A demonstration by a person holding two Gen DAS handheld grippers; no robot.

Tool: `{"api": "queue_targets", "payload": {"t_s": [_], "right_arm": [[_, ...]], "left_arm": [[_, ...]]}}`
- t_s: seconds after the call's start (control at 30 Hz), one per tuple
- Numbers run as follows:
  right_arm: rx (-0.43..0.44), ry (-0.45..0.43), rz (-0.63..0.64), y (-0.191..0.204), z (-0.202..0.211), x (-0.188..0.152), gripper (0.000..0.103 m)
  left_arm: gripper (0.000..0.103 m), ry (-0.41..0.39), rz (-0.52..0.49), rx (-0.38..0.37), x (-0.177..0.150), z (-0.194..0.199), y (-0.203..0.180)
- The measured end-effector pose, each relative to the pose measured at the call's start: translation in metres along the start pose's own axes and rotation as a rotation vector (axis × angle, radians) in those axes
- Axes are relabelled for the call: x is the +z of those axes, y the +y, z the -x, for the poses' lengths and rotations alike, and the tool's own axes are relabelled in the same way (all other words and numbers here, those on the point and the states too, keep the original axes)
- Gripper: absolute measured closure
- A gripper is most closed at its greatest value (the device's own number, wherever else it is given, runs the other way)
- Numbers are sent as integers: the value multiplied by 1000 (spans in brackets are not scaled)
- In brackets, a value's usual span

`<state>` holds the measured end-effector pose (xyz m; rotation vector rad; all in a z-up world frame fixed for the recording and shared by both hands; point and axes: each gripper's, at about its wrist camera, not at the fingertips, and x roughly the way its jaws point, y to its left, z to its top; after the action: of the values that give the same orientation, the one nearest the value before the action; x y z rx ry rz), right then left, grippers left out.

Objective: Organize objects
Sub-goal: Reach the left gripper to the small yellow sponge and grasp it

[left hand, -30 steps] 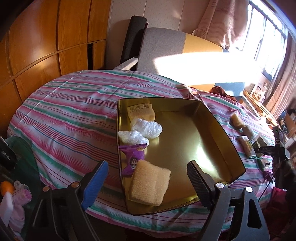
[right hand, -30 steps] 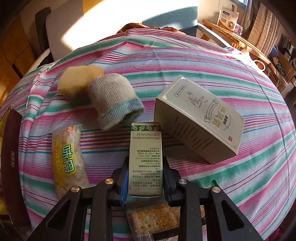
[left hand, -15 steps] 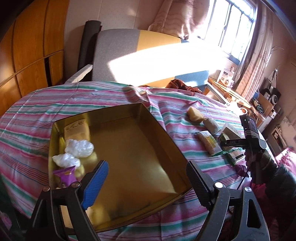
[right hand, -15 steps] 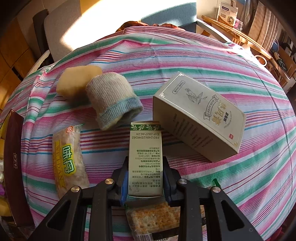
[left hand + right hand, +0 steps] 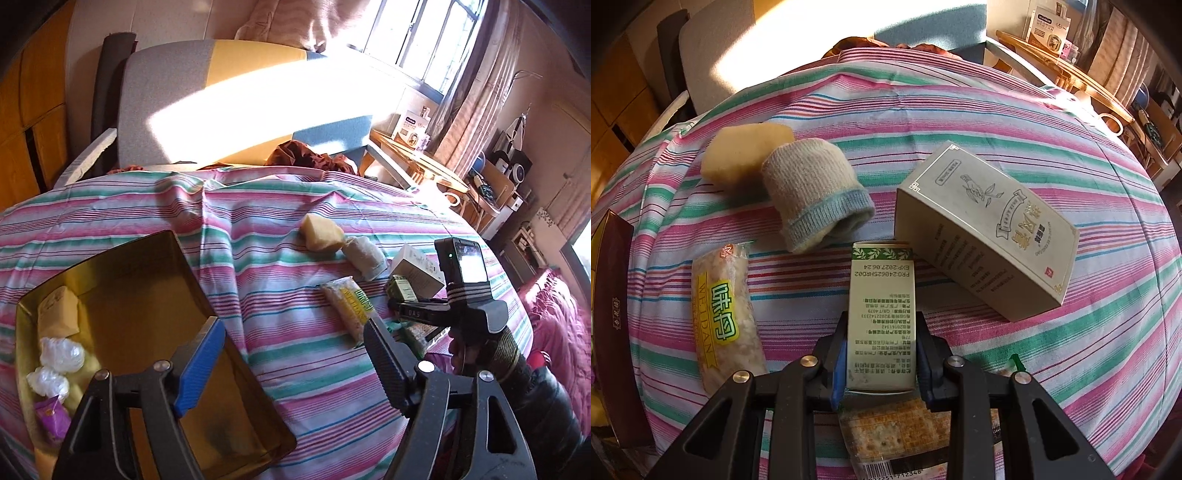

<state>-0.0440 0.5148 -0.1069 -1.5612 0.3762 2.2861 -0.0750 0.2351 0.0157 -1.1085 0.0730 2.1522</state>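
Note:
My right gripper (image 5: pixel 881 354) is shut on a narrow green-and-cream box (image 5: pixel 882 306) and holds it just above the striped cloth. The box (image 5: pixel 403 288) and the gripper also show in the left wrist view. Around it lie a snack packet (image 5: pixel 726 315), a rolled sock (image 5: pixel 812 192), a yellow sponge (image 5: pixel 742 155), a big grey tea box (image 5: pixel 986 229) and a cracker pack (image 5: pixel 901 439). My left gripper (image 5: pixel 295 358) is open and empty over the right edge of the gold tin (image 5: pixel 207 295), which holds a sponge (image 5: pixel 59 312), two white wrapped pieces (image 5: pixel 61 354) and a purple packet (image 5: pixel 51 421).
The table (image 5: pixel 295 387) is round under a striped cloth and drops off at the front and right. A sunlit sofa (image 5: pixel 229 107) stands behind it. A wooden rack (image 5: pixel 417 155) and cluttered shelves stand at the right by the window.
My left gripper has swung right, from over the tin toward the loose objects and the right gripper. The right gripper has kept its hold on the narrow box, hardly moving.

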Motion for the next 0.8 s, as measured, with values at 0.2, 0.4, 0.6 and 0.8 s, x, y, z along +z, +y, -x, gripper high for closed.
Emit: {"api": "queue_targets", "payload": {"t_s": [0.2,0.4,0.6,0.8], "right_arm": [[2,8,-3,-1,3,-2,73],[-2,15,4,-3,-6,10,73],[-5,20,7,-4,-3,11,73],[-6,23,11,-5,1,9,73]], "left_arm": [[34,76,45,-43,36,-55,-12],[34,156,151,-76,69,-118,-11],[20,200,179,-62,95,-173,-22],[14,254,163,25,112,-223,-32]]}}
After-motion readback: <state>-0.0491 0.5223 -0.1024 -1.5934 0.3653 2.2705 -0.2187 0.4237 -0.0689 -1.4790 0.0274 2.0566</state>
